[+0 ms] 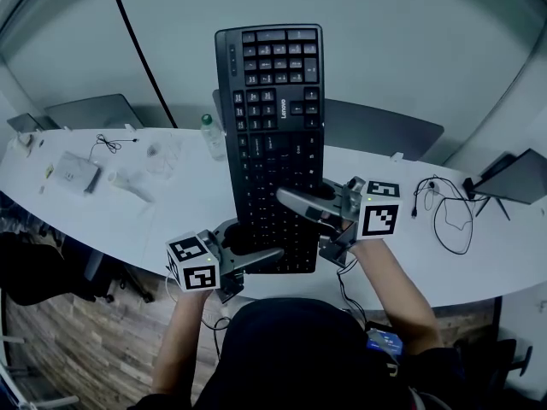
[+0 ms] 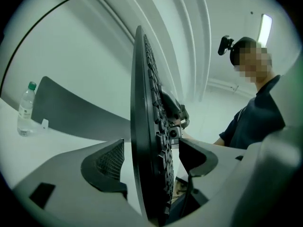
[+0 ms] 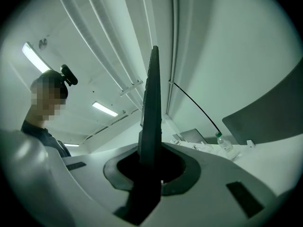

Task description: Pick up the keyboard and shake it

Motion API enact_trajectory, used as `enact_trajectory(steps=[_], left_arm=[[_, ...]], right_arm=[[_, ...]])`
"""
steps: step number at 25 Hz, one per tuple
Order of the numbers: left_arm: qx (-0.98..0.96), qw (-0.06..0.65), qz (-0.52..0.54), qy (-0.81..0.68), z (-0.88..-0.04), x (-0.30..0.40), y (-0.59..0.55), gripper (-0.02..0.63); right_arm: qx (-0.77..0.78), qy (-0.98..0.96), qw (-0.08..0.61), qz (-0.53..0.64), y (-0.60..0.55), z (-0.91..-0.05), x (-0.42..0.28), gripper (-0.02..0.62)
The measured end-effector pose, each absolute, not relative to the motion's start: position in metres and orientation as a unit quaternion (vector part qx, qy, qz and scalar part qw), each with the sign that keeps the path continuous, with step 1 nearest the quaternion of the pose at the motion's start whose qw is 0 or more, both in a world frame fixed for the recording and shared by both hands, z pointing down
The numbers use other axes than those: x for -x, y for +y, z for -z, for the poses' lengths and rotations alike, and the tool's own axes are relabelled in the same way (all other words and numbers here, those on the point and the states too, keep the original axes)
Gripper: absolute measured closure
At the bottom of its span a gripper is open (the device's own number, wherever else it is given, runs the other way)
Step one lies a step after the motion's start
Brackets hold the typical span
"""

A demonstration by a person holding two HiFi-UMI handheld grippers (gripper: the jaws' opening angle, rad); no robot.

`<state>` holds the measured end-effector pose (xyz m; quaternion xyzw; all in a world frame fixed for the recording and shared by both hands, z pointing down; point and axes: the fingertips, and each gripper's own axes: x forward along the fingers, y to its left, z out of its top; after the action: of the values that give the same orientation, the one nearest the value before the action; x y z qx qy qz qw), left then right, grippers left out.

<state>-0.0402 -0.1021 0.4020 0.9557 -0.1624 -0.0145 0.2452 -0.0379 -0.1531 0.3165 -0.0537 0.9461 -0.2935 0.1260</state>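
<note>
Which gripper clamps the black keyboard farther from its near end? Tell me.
The right gripper: it clamps the black plastic keyboard partway up its right edge; the left gripper holds the near left corner.

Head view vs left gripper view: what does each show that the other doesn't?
Head view only: the keyboard's key face, raised upright over the white table, and a looped cable at the table's right end. Left gripper view only: the keyboard edge-on, the left gripper closed on its lower edge, and the person's head-mounted camera. Both: the keyboard, the water bottle, and the right gripper clamped on the keyboard.
</note>
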Motion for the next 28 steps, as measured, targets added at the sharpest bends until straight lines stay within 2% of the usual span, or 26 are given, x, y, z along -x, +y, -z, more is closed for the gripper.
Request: enact_trajectory(steps=[2, 3, 6, 18, 28], left_arm=[[-0.956, 0.249, 0.012, -0.155, -0.402, 0.038, -0.100, 0.253], [-0.956, 0.250, 0.010, -0.152, -0.402, 0.037, -0.099, 0.339], [-0.959, 0.248, 0.007, -0.137, -0.399, 0.034, -0.096, 0.423], [-0.963, 0.253, 0.037, -0.091, -0.394, 0.031, -0.088, 0.489], [-0.962, 0.255, 0.039, -0.086, -0.394, 0.029, -0.087, 0.497]], right_arm=[[0.050, 0.944, 0.130, 0.300, -0.153, -0.316, 0.038, 0.508], [0.050, 0.943, 0.132, 0.301, -0.153, -0.316, 0.038, 0.508], [0.051, 0.944, 0.131, 0.300, -0.153, -0.316, 0.038, 0.508], [0.040, 0.936, 0.149, 0.316, -0.155, -0.318, 0.037, 0.508], [0.035, 0.935, 0.150, 0.320, -0.155, -0.318, 0.037, 0.508]])
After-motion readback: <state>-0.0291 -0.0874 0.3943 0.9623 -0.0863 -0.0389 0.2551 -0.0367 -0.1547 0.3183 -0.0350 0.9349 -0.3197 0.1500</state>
